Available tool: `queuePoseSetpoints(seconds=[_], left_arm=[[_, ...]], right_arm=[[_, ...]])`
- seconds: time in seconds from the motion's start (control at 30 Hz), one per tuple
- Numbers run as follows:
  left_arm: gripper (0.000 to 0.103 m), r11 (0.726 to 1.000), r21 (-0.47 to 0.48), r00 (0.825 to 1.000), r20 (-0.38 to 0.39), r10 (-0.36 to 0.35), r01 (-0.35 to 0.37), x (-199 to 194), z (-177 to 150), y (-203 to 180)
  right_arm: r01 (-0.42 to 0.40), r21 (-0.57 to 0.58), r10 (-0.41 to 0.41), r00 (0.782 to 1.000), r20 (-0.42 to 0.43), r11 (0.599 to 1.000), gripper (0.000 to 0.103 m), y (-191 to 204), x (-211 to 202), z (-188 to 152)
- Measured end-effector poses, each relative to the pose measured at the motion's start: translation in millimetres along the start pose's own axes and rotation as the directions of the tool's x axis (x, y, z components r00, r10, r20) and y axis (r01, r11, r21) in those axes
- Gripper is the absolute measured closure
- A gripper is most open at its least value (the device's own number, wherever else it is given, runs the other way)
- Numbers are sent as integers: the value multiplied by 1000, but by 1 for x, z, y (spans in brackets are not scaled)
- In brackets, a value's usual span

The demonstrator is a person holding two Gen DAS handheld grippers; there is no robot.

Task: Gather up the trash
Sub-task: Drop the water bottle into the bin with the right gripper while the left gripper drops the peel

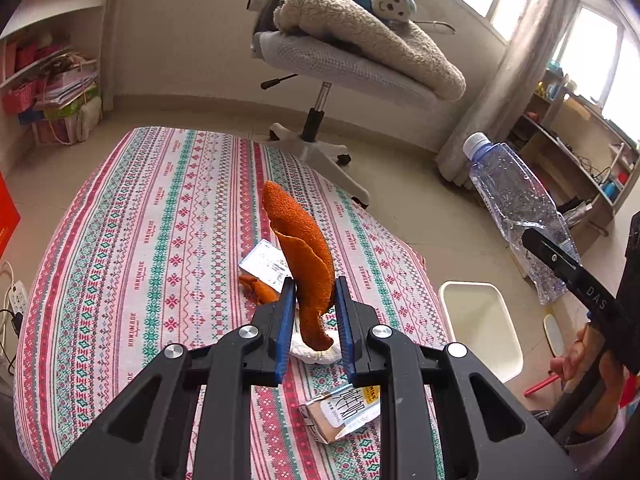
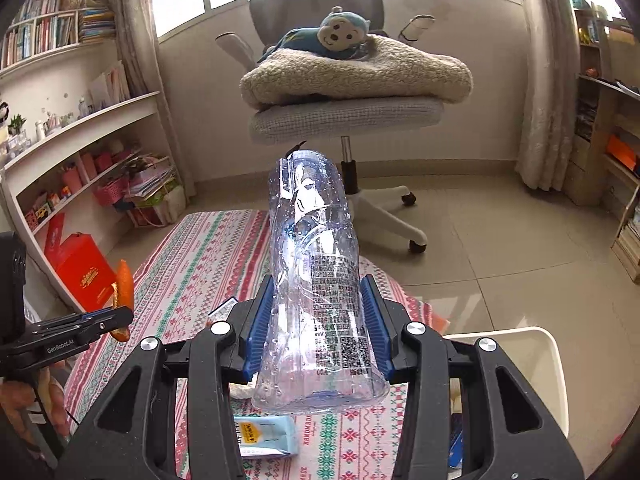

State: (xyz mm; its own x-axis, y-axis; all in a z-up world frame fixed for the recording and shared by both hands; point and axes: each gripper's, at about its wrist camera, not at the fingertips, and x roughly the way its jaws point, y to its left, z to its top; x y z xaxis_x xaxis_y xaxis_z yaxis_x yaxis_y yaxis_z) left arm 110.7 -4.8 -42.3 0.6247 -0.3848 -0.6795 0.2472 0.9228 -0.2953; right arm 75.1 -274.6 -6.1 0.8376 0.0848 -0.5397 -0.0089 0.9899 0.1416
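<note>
My left gripper [image 1: 314,292] is shut on a long orange peel [image 1: 298,248] and holds it upright above the patterned tablecloth [image 1: 132,248]. My right gripper [image 2: 318,296] is shut on a clear crumpled plastic bottle [image 2: 316,272], held off the table; the bottle also shows in the left wrist view [image 1: 516,208]. On the cloth lie a smaller orange peel piece [image 1: 256,290], a white card [image 1: 266,266], a white crumpled tissue [image 1: 316,354] and a small drink carton [image 1: 340,414]. A white bin [image 1: 480,324] stands at the table's right edge.
An office chair [image 2: 348,120] with a folded blanket and a blue monkey toy stands on the tiled floor beyond the table. White shelves [image 2: 80,128] are on the left, a red box [image 2: 84,276] leans below them. Wooden shelves [image 2: 608,152] stand on the right.
</note>
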Motion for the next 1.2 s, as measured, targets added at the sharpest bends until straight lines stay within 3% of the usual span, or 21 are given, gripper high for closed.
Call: queuePoseSetpoints(seconds=[0.27, 0.47, 0.5, 0.6, 0.73, 0.93, 1.2], left_arm=[[83, 996, 61, 998, -21, -58, 59, 15, -1, -37], [83, 985, 134, 994, -24, -107, 109, 21, -2, -81], [83, 982, 145, 993, -27, -116, 118, 23, -3, -90], [83, 973, 172, 988, -43, -151, 156, 29, -6, -118], [83, 958, 189, 977, -70, -204, 214, 38, -8, -158], [83, 924, 241, 955, -109, -277, 296, 48, -11, -230], [82, 881, 266, 918, -180, -353, 391, 65, -16, -301]], right_arm=[[139, 109, -142, 990, 24, 984, 62, -69, -30, -5], [255, 159, -264, 964, 40, 954, 61, -110, -60, -14], [273, 174, -286, 957, 49, 946, 60, -115, -65, -15], [324, 228, -352, 931, 93, 918, 32, -134, -83, -16], [377, 293, -427, 895, 129, 878, 20, -157, -101, -14], [433, 375, -518, 840, 163, 820, 12, -182, -123, -14], [447, 475, -578, 799, 169, 758, 11, -216, -144, -18]])
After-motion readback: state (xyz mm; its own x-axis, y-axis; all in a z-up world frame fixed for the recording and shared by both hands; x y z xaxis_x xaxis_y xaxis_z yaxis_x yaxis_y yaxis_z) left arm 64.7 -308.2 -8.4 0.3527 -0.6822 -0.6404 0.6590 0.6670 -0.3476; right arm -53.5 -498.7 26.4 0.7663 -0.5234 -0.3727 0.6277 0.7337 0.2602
